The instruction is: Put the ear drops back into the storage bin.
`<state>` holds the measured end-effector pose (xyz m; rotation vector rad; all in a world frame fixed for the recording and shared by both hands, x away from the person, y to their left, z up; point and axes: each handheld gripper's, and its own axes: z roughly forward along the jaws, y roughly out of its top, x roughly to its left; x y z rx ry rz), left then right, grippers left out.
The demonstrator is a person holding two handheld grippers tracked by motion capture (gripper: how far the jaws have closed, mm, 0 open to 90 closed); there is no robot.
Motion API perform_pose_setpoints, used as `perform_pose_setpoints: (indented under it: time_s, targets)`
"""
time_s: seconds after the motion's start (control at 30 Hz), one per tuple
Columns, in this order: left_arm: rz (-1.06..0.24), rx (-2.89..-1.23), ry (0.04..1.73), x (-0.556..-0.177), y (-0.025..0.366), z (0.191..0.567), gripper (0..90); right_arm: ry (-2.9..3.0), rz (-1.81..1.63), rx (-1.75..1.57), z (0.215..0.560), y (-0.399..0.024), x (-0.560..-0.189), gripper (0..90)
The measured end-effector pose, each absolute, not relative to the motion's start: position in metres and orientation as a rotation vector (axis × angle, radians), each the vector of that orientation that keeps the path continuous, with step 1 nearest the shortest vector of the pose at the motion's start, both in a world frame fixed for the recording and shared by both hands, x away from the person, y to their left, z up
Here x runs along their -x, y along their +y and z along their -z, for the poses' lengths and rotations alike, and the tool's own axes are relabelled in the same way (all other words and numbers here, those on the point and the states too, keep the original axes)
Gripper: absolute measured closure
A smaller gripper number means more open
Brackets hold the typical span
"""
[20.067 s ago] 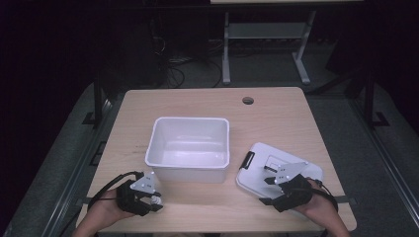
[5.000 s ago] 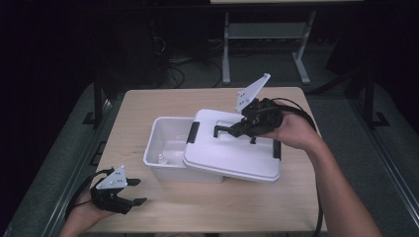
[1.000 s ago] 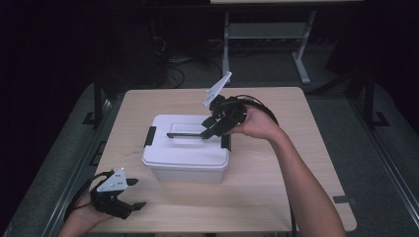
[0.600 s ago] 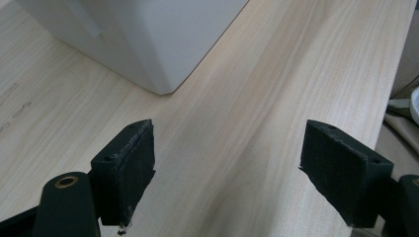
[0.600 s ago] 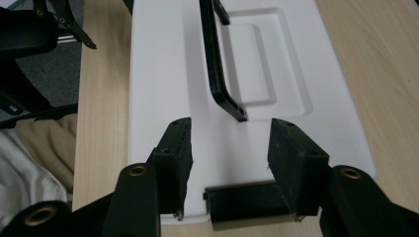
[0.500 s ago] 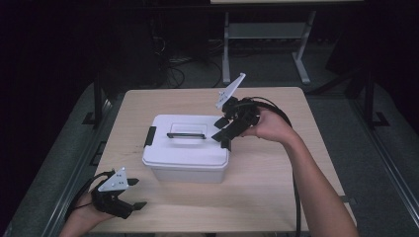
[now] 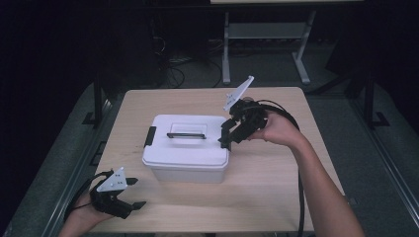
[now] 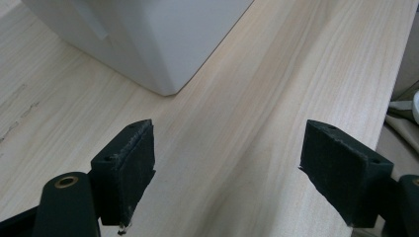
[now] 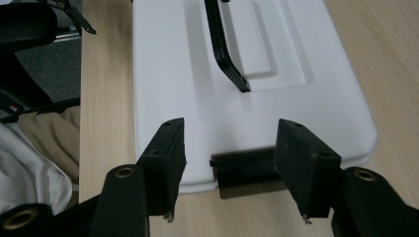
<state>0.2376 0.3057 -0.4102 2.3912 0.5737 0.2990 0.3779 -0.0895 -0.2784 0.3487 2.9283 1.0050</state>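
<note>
A white lidded box stands mid-table, its lid on top with a black handle lying flat. My right gripper hovers at the lid's right end, and its jaws have just been opening. In the right gripper view the gripper is open, with the black side latch between the jaws and a gap on the left side. My left gripper rests open at the table's front left corner, holding nothing. The left gripper view shows it over bare wood, near the box's corner.
The wooden table has free room in front of and to the right of the box. A second black latch sits on the lid's left end. Beyond the table's far edge stands a metal frame on a dark floor.
My right gripper has moved rightward from the lid's handle to the lid's right end, and its jaws stand wider. The left gripper has stayed put.
</note>
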Motion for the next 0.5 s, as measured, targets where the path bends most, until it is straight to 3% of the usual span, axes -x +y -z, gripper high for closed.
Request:
perform_pose_setpoints:
  time_s: [0.5]
  targets:
    - [-0.296, -2.391, 0.576, -0.237, 0.307, 0.410, 20.5, 2.912, -0.980, -0.414, 0.284, -0.115, -0.373, 41.8]
